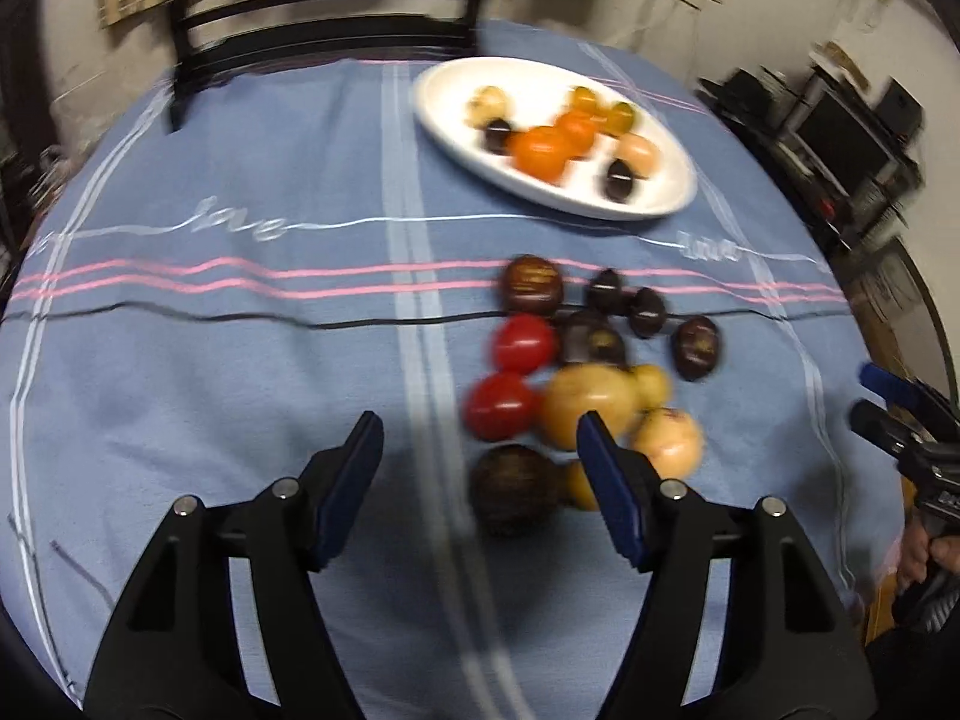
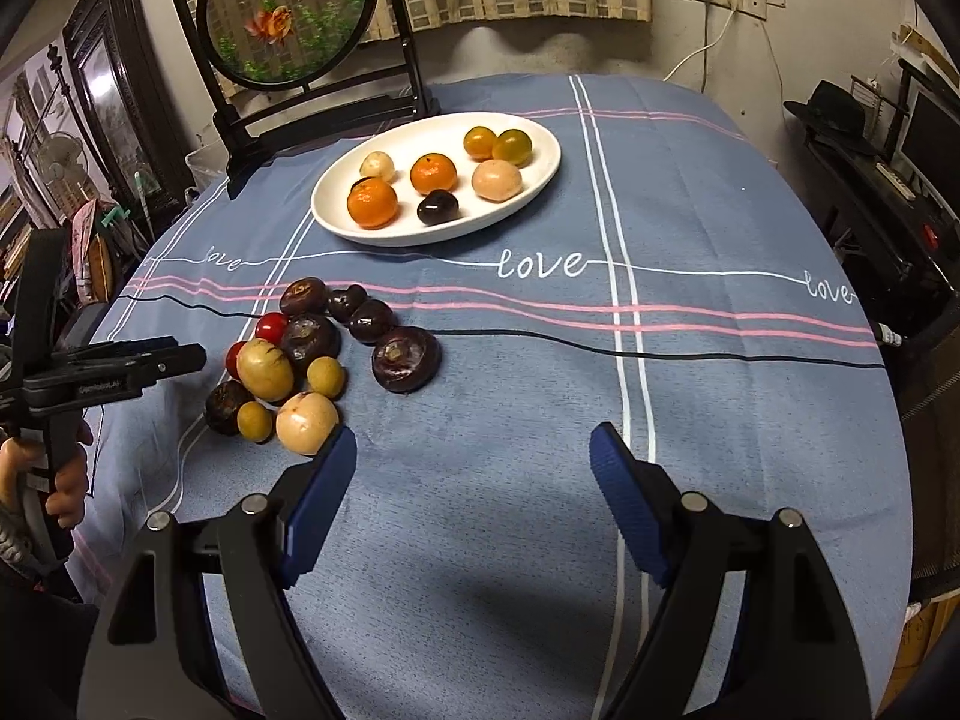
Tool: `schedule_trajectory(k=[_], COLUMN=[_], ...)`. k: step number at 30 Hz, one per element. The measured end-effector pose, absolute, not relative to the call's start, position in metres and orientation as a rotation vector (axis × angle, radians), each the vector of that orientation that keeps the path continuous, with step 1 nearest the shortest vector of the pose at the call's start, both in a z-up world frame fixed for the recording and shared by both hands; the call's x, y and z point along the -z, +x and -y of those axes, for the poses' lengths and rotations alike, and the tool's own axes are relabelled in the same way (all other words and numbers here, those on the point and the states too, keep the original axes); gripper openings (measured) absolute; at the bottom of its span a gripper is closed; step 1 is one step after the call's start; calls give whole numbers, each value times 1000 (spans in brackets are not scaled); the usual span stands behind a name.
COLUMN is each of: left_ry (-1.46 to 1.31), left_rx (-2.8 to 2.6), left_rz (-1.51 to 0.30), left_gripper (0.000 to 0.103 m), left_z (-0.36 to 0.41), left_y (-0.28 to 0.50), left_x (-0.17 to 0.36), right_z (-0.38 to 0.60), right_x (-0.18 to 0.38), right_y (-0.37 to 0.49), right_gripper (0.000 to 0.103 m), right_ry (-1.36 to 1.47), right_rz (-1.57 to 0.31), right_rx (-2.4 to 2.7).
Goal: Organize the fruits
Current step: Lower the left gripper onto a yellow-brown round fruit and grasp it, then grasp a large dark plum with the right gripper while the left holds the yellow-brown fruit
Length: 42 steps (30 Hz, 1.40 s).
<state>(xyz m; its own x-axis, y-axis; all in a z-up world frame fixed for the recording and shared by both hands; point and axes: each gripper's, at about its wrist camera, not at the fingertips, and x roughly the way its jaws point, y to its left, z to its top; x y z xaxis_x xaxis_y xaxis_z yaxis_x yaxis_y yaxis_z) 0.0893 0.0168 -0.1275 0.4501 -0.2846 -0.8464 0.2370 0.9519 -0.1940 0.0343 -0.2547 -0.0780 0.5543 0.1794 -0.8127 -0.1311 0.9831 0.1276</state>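
Note:
A white oval plate (image 2: pixel 543 171) at the back holds oranges, small yellow-green fruits, pale fruits and a dark one. A loose pile lies on the blue cloth in front of it: dark brown fruits (image 2: pixel 405 359), two red tomatoes (image 1: pixel 523 342), a large yellow fruit (image 1: pixel 591 403) and pale round ones (image 2: pixel 307 422). My left gripper (image 1: pixel 480 438) hovers open at the pile's near edge, its right finger (image 1: pixel 606 480) in front of the yellow fruit; no pad presses on anything. My right gripper (image 2: pixel 471 450) stands open above bare cloth, right of the pile.
A black-framed round fish ornament (image 2: pixel 288 12) on a stand rises behind the plate. The tablecloth (image 2: pixel 720 420) has open area on its right half. Dark shelves with electronics (image 2: pixel 888 180) stand to the right of the table. A hand (image 2: pixel 66 480) grips the left gripper's handle.

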Motion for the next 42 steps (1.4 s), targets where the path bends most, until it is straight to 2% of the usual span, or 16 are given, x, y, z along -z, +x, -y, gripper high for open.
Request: schedule_trajectory(k=[3, 7, 16, 18, 20, 22, 35, 42], left_ry=[-8, 12, 26, 27, 19, 4, -25, -46], left_rx=[378, 403, 451, 468, 485, 480, 465, 467], left_rz=[-1059, -1085, -1069, -1078, -1099, -1125, -1129, -1100], left_gripper=[68, 60, 60, 57, 49, 46, 45, 45], left_z=[7, 21, 36, 37, 36, 33, 35, 26], left_y=[90, 97, 108, 106, 103, 101, 109, 99], left_x=[130, 140, 143, 145, 147, 153, 159, 145], right_z=[258, 264, 269, 269, 270, 271, 269, 268], right_x=[79, 81, 86, 86, 87, 88, 91, 96], right_y=[34, 31, 31, 31, 31, 32, 34, 41], right_gripper=[80, 80, 80, 80, 80, 80, 80, 80], right_ry=[61, 77, 93, 93, 96, 101, 101, 114], right_rz=[-970, -970, -983, -986, -989, -993, -1006, -1016], right_rx=[-176, -158, -142, -140, -136, -133, -144, -165])
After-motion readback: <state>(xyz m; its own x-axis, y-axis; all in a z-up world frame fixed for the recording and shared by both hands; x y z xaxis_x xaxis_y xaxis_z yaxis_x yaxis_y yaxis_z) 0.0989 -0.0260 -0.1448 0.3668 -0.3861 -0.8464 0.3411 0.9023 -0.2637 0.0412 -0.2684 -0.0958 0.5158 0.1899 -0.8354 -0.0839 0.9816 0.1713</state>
